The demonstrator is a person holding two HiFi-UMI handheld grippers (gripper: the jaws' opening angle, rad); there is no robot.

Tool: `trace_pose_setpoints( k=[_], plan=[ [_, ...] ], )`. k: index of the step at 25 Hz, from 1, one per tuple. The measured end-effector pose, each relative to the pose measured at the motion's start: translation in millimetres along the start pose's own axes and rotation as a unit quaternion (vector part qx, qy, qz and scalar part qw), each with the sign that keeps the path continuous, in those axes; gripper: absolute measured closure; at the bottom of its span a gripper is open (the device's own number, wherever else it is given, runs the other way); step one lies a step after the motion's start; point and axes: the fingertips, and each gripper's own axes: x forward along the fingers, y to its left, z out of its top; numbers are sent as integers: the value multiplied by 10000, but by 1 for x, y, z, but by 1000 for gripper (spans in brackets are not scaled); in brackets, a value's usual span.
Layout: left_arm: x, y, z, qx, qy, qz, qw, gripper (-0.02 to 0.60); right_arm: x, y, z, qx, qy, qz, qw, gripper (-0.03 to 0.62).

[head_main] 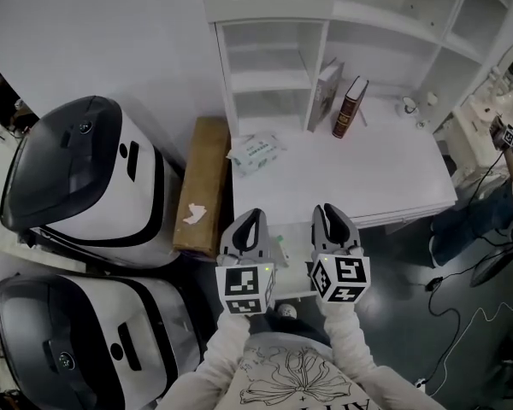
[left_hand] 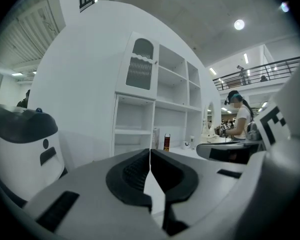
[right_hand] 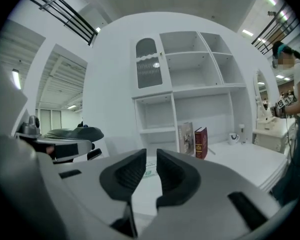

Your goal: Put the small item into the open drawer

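Plainly nothing is held: left tongs (head_main: 250,219) and right tongs (head_main: 332,213) hover at the front edge of the table (head_main: 385,178).

A white table with its shelf unit (head_main: 274,84) fills the upper middle of the head view. Two big black-and-white machines (head_main: 77,169) stand at 9 o'clock, with a cardboard box (head_main: 203,182) between them and the table. The tissue packet (head_main: 255,154), probably the small item, lies flat on the table at 12 o'clock of the left tongs, apart from both. The left tongs are pressed together on nothing. The right tongs are nearly together, with a thin slit between them, and also empty. The drawer should be at 6 o'clock beneath them, but I cannot make it out. Reaching this narrow would likely shove the soft packet toward the shelves instead of pinching it, and a release over a drawer that cannot be seen could miss.
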Motion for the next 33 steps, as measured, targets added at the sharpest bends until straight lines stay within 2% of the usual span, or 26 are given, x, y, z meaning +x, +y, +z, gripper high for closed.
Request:
trace_pose_setpoints(
  k=[11,33],
  plan=[
    [-10,10,14,26,-189,128,9997,574,-2,15,17,-74,-226,73,9997,542],
    [-15,18,21,27,-281,186,9994,574,-2,21,18,-109,-218,109,9996,548]
  ],
)
